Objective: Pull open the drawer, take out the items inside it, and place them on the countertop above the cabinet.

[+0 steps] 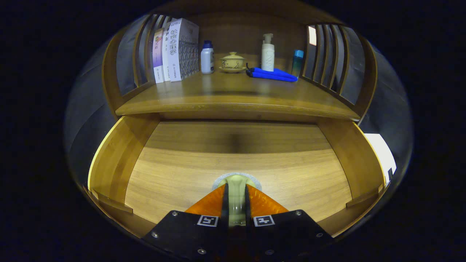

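Observation:
The wooden drawer (116,153) stands pulled open below the countertop (233,96), and its bare floor stretches out under and beyond my fingers. My gripper (236,186) hangs over the front part of the drawer, shut on a small pale round item with a grey speckled rim (236,177). The item sits pinched between both fingers, and its rim pokes out just past the fingertips. Most of its body is hidden by the fingers, so I cannot tell what it is.
On the countertop stand several books (178,51) at the left, then a white bottle with a blue cap (207,58), a lidded cup on a saucer (232,62), a pump bottle (267,54), a blue folded thing (271,74) and a teal bottle (297,62). Slatted side rails (327,62) flank the countertop.

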The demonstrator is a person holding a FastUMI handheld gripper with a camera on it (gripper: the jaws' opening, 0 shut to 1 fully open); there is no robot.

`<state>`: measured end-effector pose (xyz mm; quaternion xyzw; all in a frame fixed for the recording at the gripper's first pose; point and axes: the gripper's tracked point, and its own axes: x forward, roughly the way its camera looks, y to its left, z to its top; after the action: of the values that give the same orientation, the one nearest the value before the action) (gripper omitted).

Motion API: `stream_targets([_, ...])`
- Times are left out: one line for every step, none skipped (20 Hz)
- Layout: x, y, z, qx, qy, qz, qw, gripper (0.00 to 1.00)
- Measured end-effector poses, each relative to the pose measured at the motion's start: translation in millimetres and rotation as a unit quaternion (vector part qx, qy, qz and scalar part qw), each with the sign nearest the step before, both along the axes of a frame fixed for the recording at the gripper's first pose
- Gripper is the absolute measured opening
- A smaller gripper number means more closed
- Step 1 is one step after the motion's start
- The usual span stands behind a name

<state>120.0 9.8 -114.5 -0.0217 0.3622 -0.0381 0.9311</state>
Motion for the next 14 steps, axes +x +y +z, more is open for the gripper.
stream_targets([0.9, -1.9, 6.8, -0.001, -0.012, -0.002, 1.000, 0.21])
stream_targets([2.6, -3.7, 16.7, -0.002, -0.025, -0.004, 1.000, 0.21])
stream_targets([3.1, -5.2, 25.8, -0.002, -0.036, -0.007, 0.999, 0.21])
stream_targets([5.1, -5.5, 37.1, 0.000, -0.049, -0.008, 0.999, 0.21])
stream_targets([7.0, -7.6, 47.9, 0.001, -0.061, -0.011, 0.998, 0.21])
stream_targets([8.9, -9.7, 59.6, 0.001, -0.073, -0.013, 0.997, 0.21])
stream_targets([9.9, -11.9, 69.4, 0.000, -0.084, -0.015, 0.996, 0.21])
stream_targets([12.9, -14.3, 80.9, -0.001, -0.096, -0.017, 0.995, 0.21])
stream_targets([15.1, -16.5, 90.9, -0.002, -0.107, -0.017, 0.994, 0.21])
stream_targets([18.8, -19.8, 101.0, -0.006, -0.116, -0.018, 0.993, 0.21])
stream_targets([22.7, -22.7, 109.8, -0.009, -0.124, -0.018, 0.992, 0.21])
stream_targets([27.4, -24.9, 118.3, -0.011, -0.131, -0.017, 0.991, 0.21])
stream_targets([33.6, -27.2, 127.0, -0.013, -0.141, -0.017, 0.990, 0.21])
stream_targets([40.7, -28.3, 135.8, -0.013, -0.150, -0.016, 0.988, 0.21])
